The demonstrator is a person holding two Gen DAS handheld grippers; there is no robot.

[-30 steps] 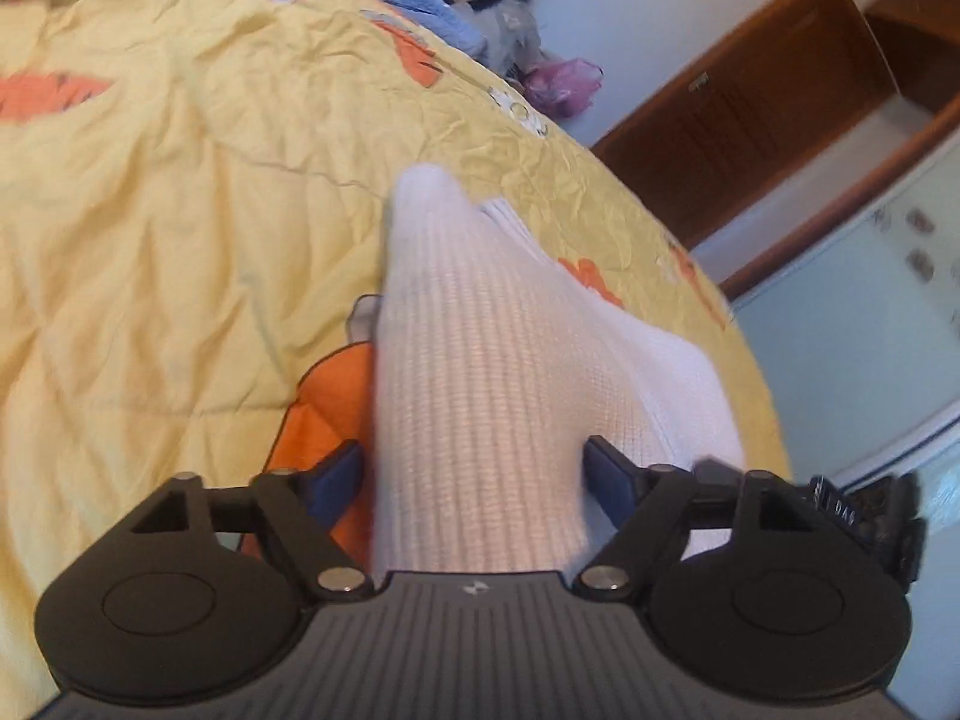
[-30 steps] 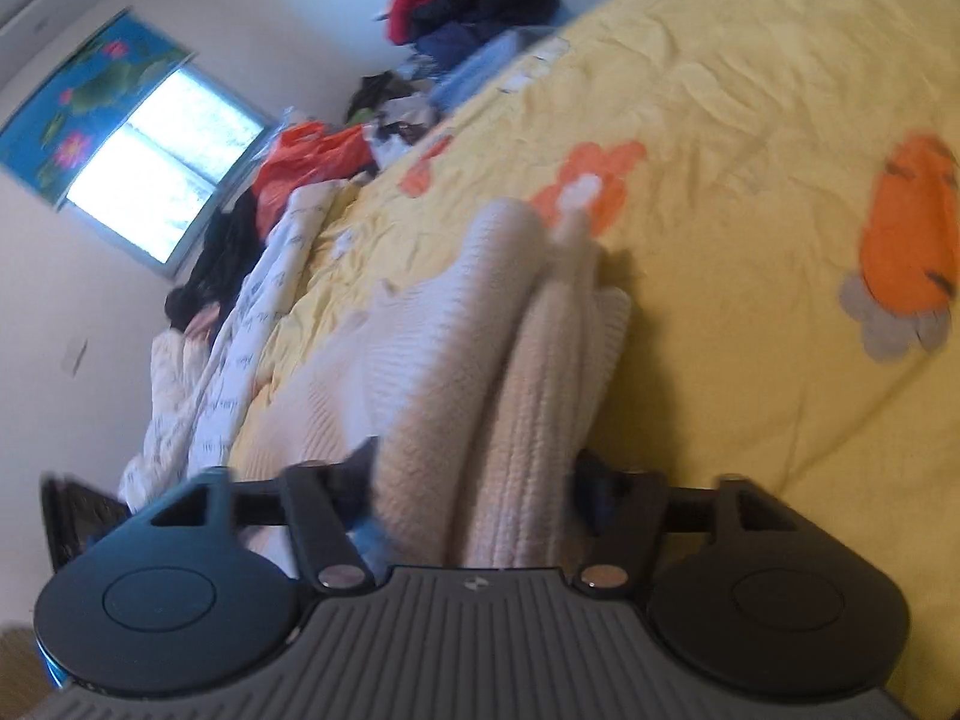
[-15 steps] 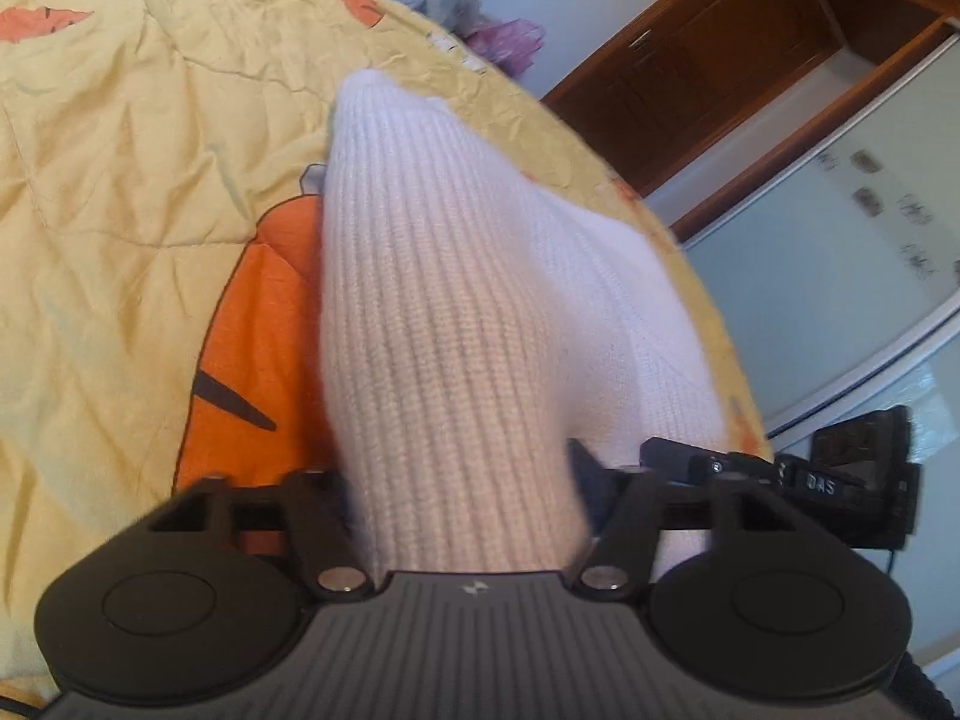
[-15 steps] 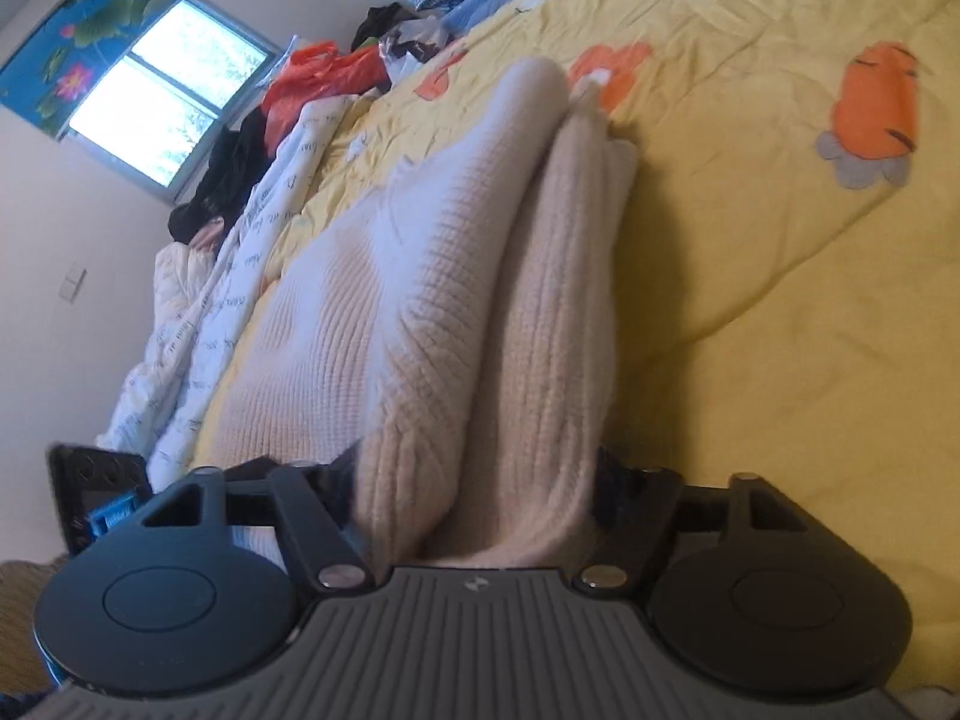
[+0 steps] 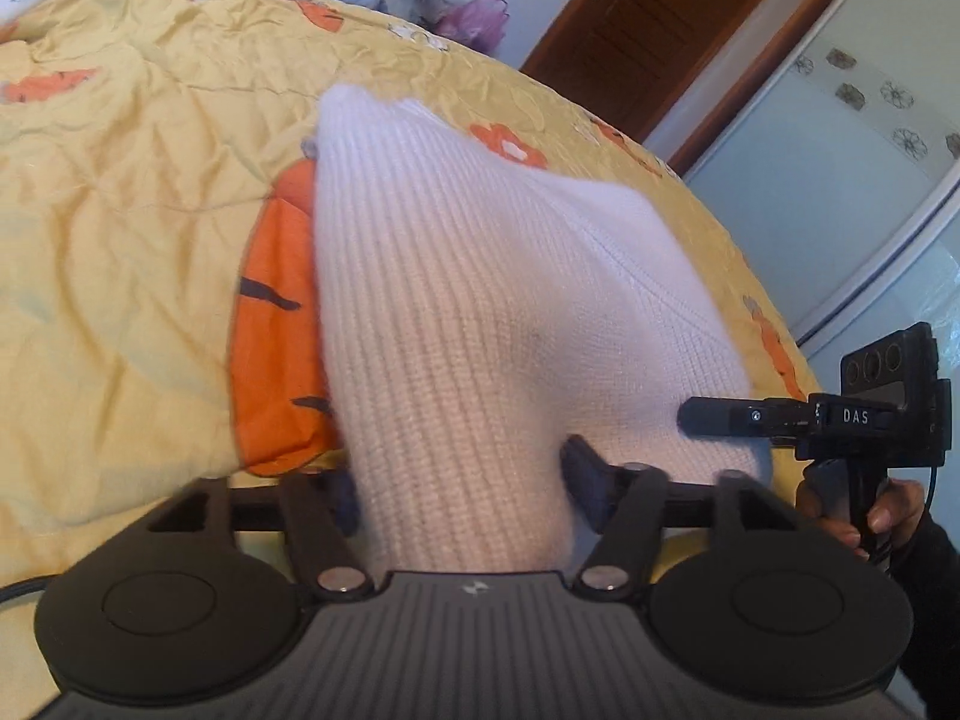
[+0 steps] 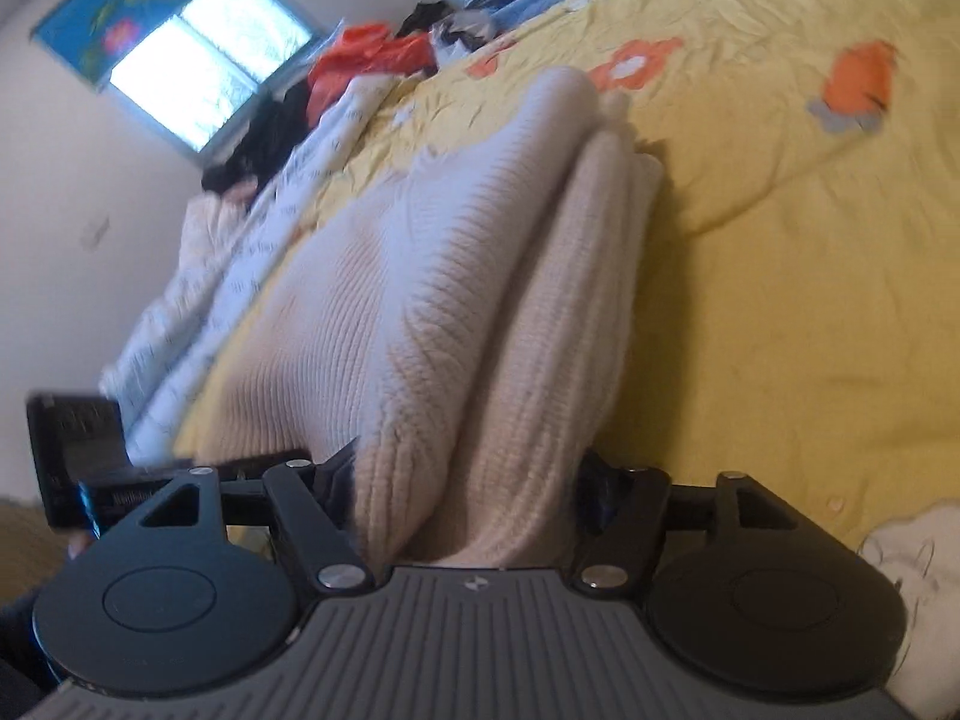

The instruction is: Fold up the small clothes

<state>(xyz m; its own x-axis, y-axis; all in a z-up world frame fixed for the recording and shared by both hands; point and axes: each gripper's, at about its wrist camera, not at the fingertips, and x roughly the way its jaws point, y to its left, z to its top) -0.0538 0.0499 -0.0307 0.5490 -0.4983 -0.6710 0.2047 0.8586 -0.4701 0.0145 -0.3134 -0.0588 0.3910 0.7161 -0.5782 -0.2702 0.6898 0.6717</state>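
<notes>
Bed cover: a wrinkled yellow quilted bedspread [image 5: 120,228] printed with orange flowers and carrots lies beyond and to both sides of both pairs of fingers; one big orange carrot print [image 5: 270,336] sits just left of the left gripper's fingers.
Garment: a cream-white ribbed knit sweater [image 5: 468,312], bunched into thick folds, runs forward from between the fingers of both grippers; in the right wrist view the same sweater [image 6: 432,300] shows two rounded folds side by side, its far end resting on the bedspread [image 6: 780,240].
Clothes heap: a pile of loose red, orange, black and blue clothes [image 6: 372,54] lies far ahead of the right fingers, at the bed's far edge under a bright window [image 6: 204,72].
Door: a dark brown wooden door [image 5: 648,24] stands far ahead and right of the left fingers.
Left gripper: the left gripper [image 5: 459,474] has its fingers clamped on a thick fold of the sweater, knit filling the whole gap.
Right gripper: the right gripper [image 6: 468,480] is likewise clenched on the sweater's doubled folds; seen from the left wrist camera, it [image 5: 696,417] sits right of the left fingers, against the knit.
</notes>
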